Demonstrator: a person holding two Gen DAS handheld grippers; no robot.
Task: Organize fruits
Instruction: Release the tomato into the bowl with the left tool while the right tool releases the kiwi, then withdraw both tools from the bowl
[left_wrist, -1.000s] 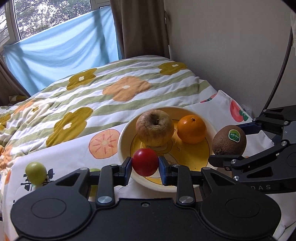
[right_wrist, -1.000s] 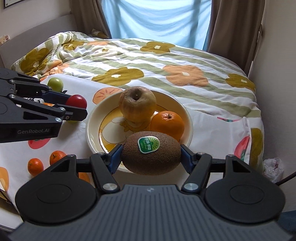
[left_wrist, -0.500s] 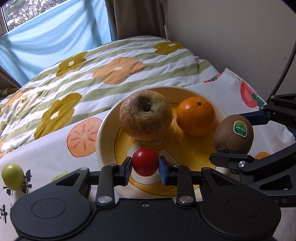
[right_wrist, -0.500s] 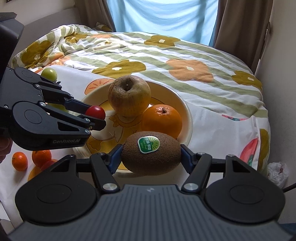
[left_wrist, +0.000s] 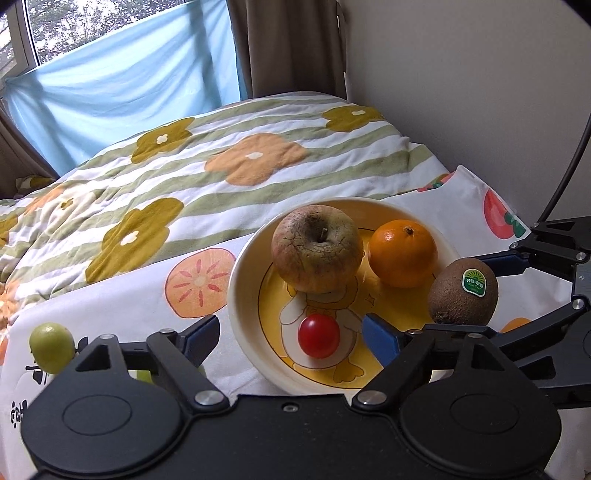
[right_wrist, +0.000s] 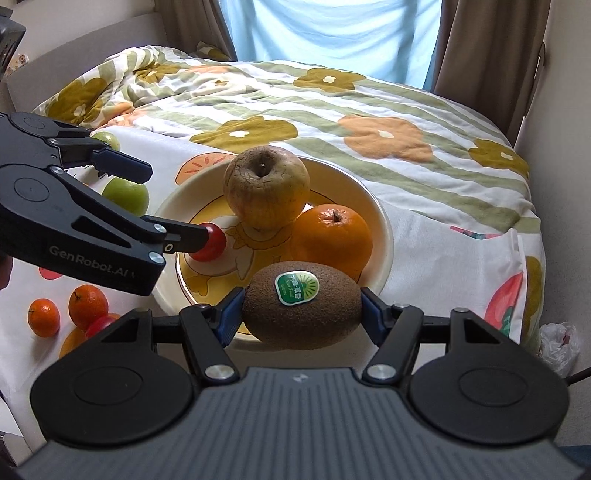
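A yellow bowl (left_wrist: 243, 280) with a duck print holds a wrinkled apple (left_wrist: 317, 253), an orange (left_wrist: 403, 252) and a small red tomato (left_wrist: 318, 336). My left gripper (left_wrist: 291, 334) is open over the bowl's near rim, with the tomato lying free between its fingers. My right gripper (right_wrist: 301, 310) is shut on a brown kiwi (right_wrist: 302, 305) with a green sticker, held at the bowl's (right_wrist: 384, 236) near right rim. The kiwi (left_wrist: 463, 291) also shows in the left wrist view. In the right wrist view the tomato (right_wrist: 209, 242) sits at the left gripper's fingertip.
The bowl stands on a fruit-print cloth over a flowered quilt. Green fruits (right_wrist: 126, 195) (left_wrist: 51, 347) lie left of the bowl. Small oranges (right_wrist: 88, 306) (right_wrist: 43, 317) lie at the front left. A wall (left_wrist: 480, 92) is close on the right.
My left gripper has opened and let go of the red tomato, which now rests in the bowl. The right gripper still holds the kiwi by the rim.
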